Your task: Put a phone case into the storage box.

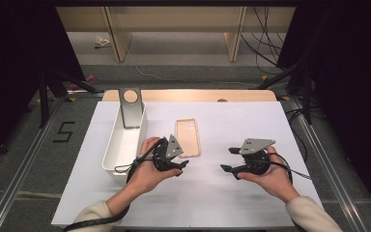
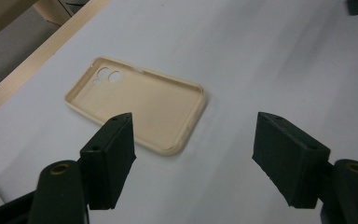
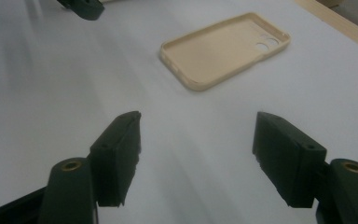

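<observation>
a white sheet [image 1: 207, 193] covers the table, with a strip of bare wood [image 1: 188, 95] showing along its far edge. a beige phone case [image 1: 187, 137] lies flat near the middle of the sheet, open side up, its camera holes at the far end. in the high view it sits just right of a long white bin [image 1: 121, 145], which stands on the left part of the sheet. a grey metal stand [image 1: 130, 107] with a round hole near its top leans upright in the far end of that bin.

the left gripper [image 1: 174, 162] is held in the left hand [image 1: 147, 171], just beside the near end of the phone case, with its jaws pointing right and away. in the left gripper view its jaws are spread wide with nothing between them, and the phone case [image 2: 137, 105] lies on the sheet just beyond the left jaw, not touching it.

the right gripper [image 1: 229, 159] rests in the right hand [image 1: 270, 176], well to the right of the case, jaws pointing left toward the middle of the table. in the right gripper view those jaws are also spread wide and empty above bare sheet, and the phone case [image 3: 223, 49] lies farther off, apart from them. the tip of the left gripper [image 3: 86, 8] shows at the top left of that view.
</observation>
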